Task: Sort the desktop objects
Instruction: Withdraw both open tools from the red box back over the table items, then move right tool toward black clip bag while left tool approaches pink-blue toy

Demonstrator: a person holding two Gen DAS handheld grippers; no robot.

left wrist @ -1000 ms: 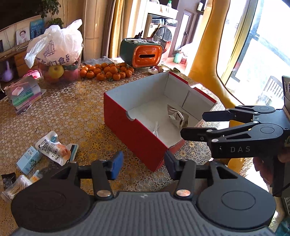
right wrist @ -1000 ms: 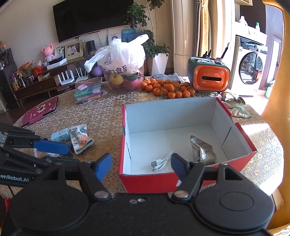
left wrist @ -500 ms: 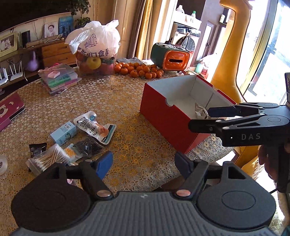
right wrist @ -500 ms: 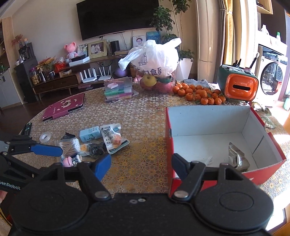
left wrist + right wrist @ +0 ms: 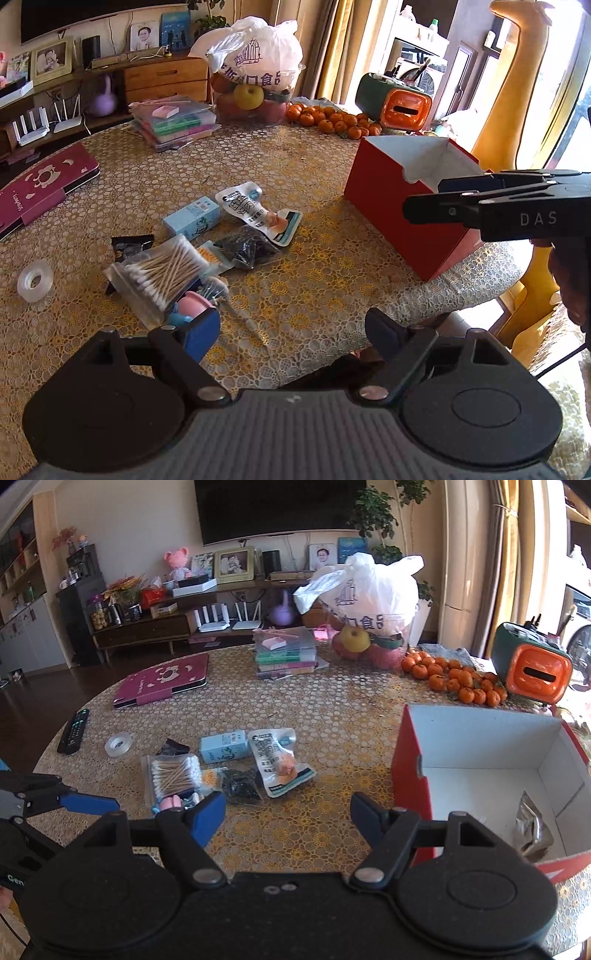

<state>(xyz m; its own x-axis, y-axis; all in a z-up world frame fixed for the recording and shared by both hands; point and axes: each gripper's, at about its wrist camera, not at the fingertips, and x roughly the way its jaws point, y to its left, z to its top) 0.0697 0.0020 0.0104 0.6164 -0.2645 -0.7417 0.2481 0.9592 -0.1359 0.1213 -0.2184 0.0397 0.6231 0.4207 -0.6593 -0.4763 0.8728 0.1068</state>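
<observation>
Above the gold lace-patterned tablecloth (image 5: 314,177), the left gripper (image 5: 291,334) is opening on nothing; the right gripper (image 5: 288,812) gapes empty. A clear bag of cotton swabs (image 5: 162,271) lies near; the red cardboard box (image 5: 406,760) beyond; a dark television (image 5: 280,509) backs the room.

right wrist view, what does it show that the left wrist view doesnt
Only the right wrist view: the remote at the table edge and the silver pouch inside the red box.

Only the left wrist view: the yellow giraffe figure by the window.

Both: the cotton swabs, tape roll, oranges, and both open, empty grippers; the left gripper is opening wider.
</observation>
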